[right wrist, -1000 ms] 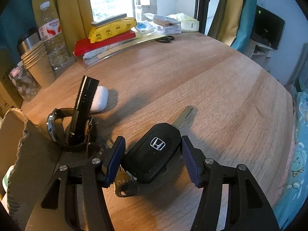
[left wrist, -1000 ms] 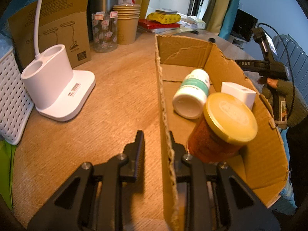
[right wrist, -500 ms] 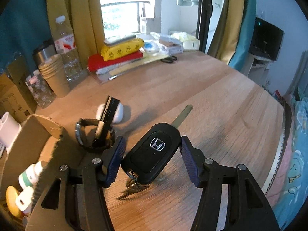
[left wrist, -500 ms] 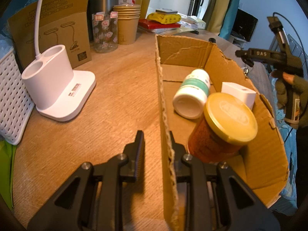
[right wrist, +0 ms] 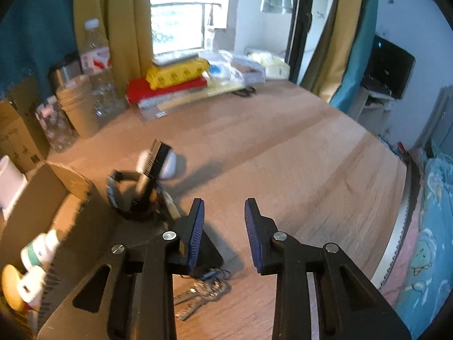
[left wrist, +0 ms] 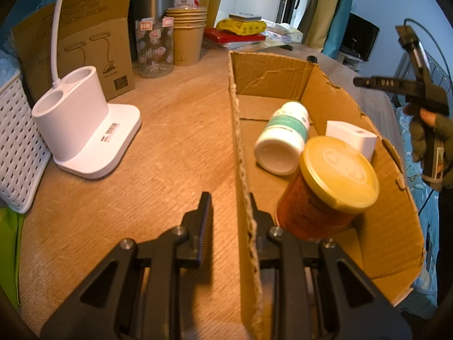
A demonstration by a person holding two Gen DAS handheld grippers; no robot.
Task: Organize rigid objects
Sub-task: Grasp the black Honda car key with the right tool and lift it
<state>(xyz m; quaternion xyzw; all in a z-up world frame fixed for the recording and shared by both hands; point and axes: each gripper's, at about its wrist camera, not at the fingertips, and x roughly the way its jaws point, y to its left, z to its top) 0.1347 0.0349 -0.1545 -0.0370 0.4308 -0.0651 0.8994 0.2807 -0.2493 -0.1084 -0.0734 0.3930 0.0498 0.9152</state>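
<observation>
We see wide bare wood toward the worktop's (right wrist: 297,153) round far edge. Our left hand-held gripper (left wrist: 230,206) pinches the rough torn wall of the cardboard box (left wrist: 325,90). Inside lie a smooth white bottle (left wrist: 283,137) and a yellow-lidded jar (left wrist: 325,189). Our right hand-held gripper (right wrist: 223,221) is closing on nothing; the shiny keys (right wrist: 198,291) lie on the wood just under its left finger.

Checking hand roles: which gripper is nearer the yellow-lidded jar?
Left. The left gripper clamps the cardboard box wall right beside the jar; the right gripper, jaws closing on nothing, is held outside the box's far side.
</observation>
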